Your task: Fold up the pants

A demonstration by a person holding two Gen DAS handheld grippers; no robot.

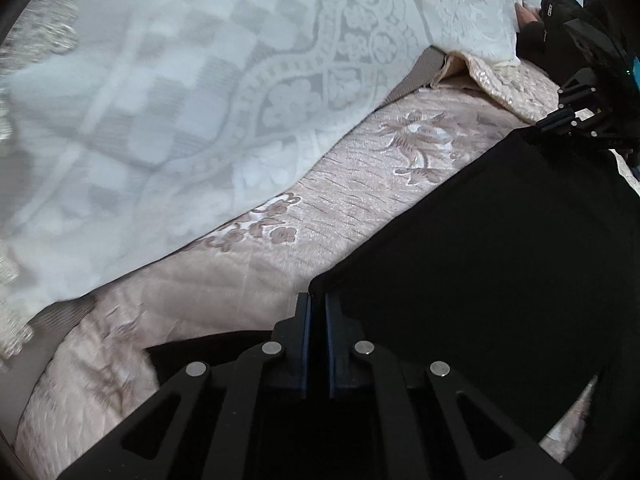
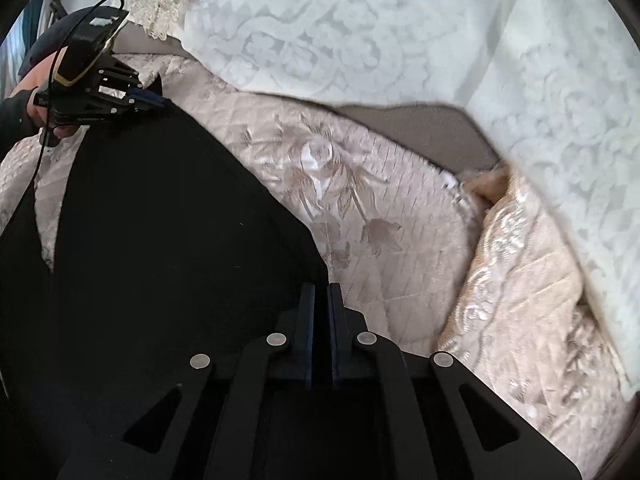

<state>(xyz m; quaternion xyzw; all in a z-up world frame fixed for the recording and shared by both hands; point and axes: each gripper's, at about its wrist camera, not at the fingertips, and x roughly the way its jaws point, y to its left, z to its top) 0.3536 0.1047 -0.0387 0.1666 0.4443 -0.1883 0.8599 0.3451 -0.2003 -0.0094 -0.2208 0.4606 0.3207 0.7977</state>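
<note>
Black pants [image 1: 500,260] hang stretched between my two grippers above a pink quilted bedspread [image 1: 340,200]. My left gripper [image 1: 318,300] is shut on one corner of the pants' edge. In the left wrist view my right gripper [image 1: 560,120] is shut on the other corner at the upper right. In the right wrist view the pants [image 2: 160,240] fill the left half, my right gripper [image 2: 322,292] is shut on their edge, and my left gripper [image 2: 154,100] pinches the far corner at the upper left.
A white lace cloth [image 1: 180,100] covers the sofa back behind the bedspread; it also shows in the right wrist view [image 2: 440,40]. A peach embroidered cushion or fold [image 2: 520,280] lies at the right. A person's hand [image 2: 36,112] holds the left gripper.
</note>
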